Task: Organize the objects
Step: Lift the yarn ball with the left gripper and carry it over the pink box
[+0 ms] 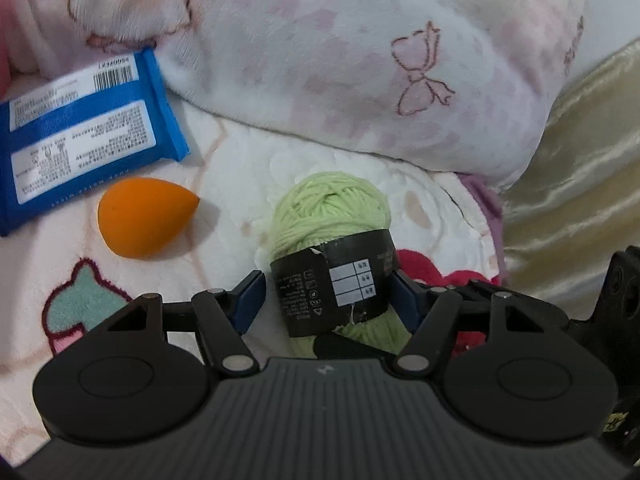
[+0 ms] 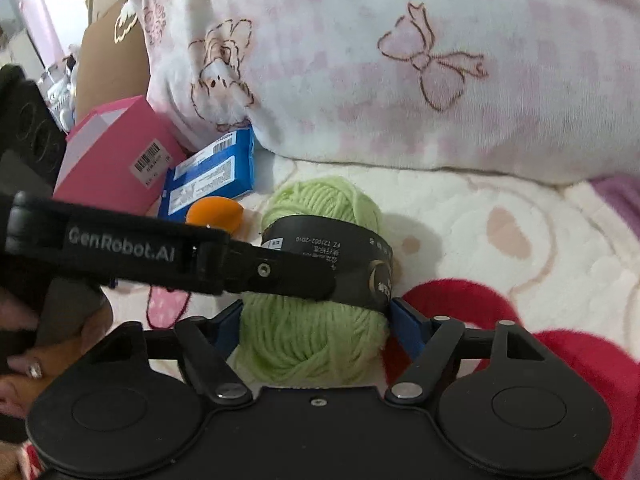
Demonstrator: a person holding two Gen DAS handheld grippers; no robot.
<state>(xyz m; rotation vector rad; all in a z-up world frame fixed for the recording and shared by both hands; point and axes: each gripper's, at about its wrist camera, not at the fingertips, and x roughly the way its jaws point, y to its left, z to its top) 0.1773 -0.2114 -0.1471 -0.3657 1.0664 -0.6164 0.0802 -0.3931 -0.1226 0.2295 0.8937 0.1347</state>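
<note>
A green yarn skein (image 1: pixel 328 208) with a black paper band (image 1: pixel 340 292) lies on the patterned bed blanket (image 1: pixel 240 160). My left gripper (image 1: pixel 326 300) is shut on it at the band, a blue pad on each side. In the right wrist view one left finger (image 2: pixel 240 268) crosses the skein (image 2: pixel 320 200) from the left and lies against the band. My right gripper (image 2: pixel 316 324) stands open around the skein's near end below the band. Its blue pads sit right beside the strands without squeezing them. An orange egg-shaped sponge (image 1: pixel 144 220) and a blue wipes pack (image 1: pixel 80 132) lie to the left.
A large white-and-pink pillow (image 2: pixel 400 80) blocks the far side. A pink box (image 2: pixel 116 160) and a cardboard piece (image 2: pixel 108 60) stand at the far left. Gold fabric (image 1: pixel 580 160) drapes on the right. A person's hand (image 2: pixel 24 368) holds the left gripper's handle.
</note>
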